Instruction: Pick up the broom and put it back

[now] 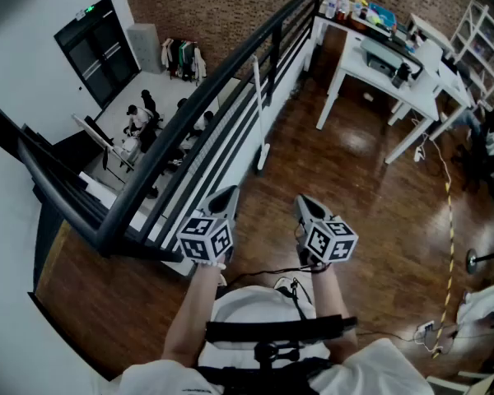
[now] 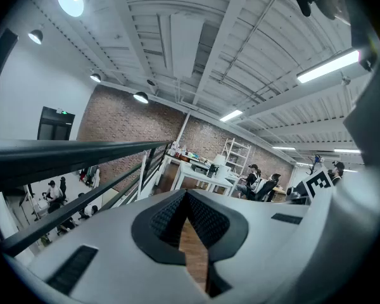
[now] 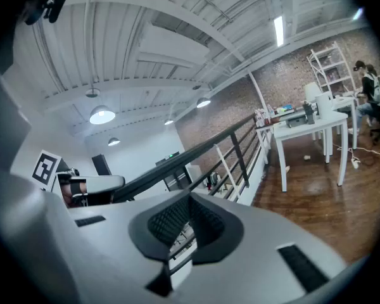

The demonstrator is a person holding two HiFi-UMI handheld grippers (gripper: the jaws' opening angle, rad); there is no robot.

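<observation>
The fingers (image 2: 168,219) of the left gripper (image 2: 185,194) were closed. Their dark ribbed pads met at the tips with nothing caught between them, and only a sliver of wooden floor (image 1: 337,163) showed through the gap lower down. The right gripper (image 3: 189,198) looked the same, its fingers (image 3: 210,223) pressed together on nothing.

The person held the two side by side, a little apart, out in front of the chest and tipped slightly downward. The marker cubes (image 1: 206,239) sat just behind the fingers, and bare forearms ran back from them to a white shirt.

Neither gripper touched anything. The left one hung close to the black railing (image 1: 189,122) that ran diagonally along the edge of the floor, and the right one hung over bare boards.

The broom (image 1: 258,109), as far as I could make it out, was the white long-handled thing further along. It leaned nearly upright against that railing with its foot on the floor, well apart from both grippers.

Beyond it, in the far corner, stood a white desk (image 1: 379,68) loaded with bottles and boxes. A yellow cable (image 1: 450,220) trailed over the boards to the right. Past the railing, people (image 1: 140,120) stood on a lower level.
</observation>
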